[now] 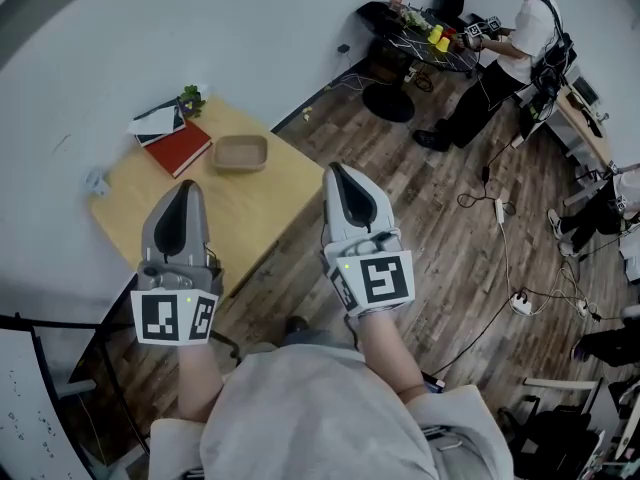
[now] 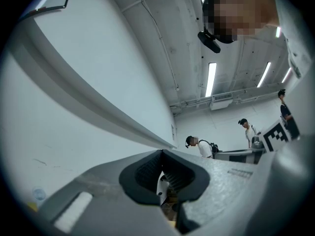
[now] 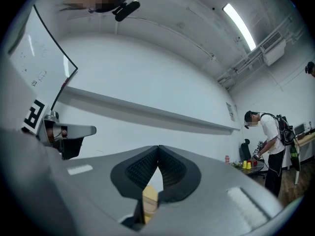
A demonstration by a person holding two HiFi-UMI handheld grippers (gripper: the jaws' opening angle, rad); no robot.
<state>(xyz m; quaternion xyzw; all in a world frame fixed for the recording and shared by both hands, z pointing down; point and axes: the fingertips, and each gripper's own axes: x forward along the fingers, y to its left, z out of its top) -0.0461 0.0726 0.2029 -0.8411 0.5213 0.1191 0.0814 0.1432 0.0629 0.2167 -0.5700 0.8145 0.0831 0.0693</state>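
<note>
Hovering side by side: left gripper, right gripper, tongs pressed together, empty, probably idle. Tan tray sits untouched on the wooden table, 12 o'clock between them; red book at the tray's 9 o'clock.

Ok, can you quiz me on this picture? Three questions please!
1. True or false: the left gripper holds the red book.
2. What lies on the table just right of the book? A) a tan tray B) a blue cup C) a ball
3. Fill in the gap: the jaws of the right gripper are ____ (open or shut).

Key: 1 false, it is held above the table with nothing in it; 2 A; 3 shut.
</note>
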